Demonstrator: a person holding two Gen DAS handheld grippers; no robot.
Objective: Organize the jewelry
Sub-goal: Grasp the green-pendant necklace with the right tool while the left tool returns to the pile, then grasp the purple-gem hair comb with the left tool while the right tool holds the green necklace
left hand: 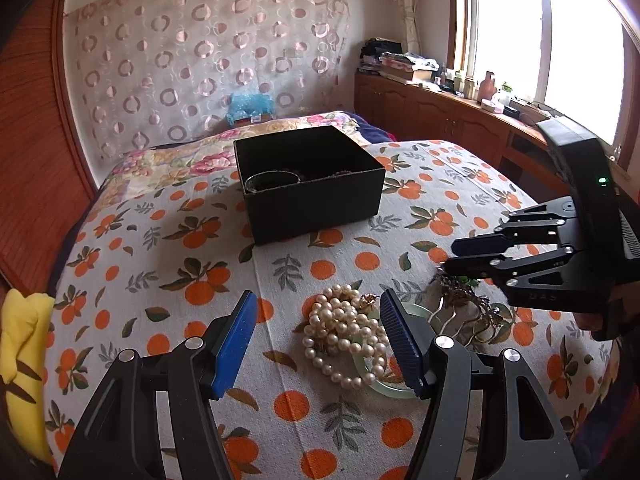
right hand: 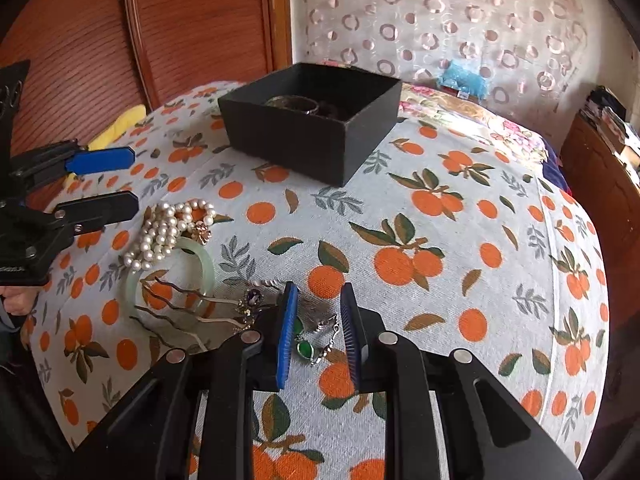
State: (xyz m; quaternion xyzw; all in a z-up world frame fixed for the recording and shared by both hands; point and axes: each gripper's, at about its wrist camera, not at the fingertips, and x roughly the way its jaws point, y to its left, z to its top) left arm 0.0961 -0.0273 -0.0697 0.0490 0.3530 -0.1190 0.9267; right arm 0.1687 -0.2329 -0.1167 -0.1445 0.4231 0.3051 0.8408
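One green-stone chain (right hand: 316,340) lies seemingly slantwise between the right tool (right hand: 318,312) fingers.

The left gripper (left hand: 316,336) hovered with jaws spread wide; the right gripper (right hand: 319,322) hung low, jaws narrowly parted.

The box (left hand: 310,184) sits on the bedspread (left hand: 160,264) at twelve o'clock, a bangle (left hand: 273,180) inside. Nearer, at six, the pearl strand (left hand: 344,332) lies over a ring bangle (right hand: 200,264). At three o'clock of those: hairpins (right hand: 180,312), then the gem chain (right hand: 316,340).
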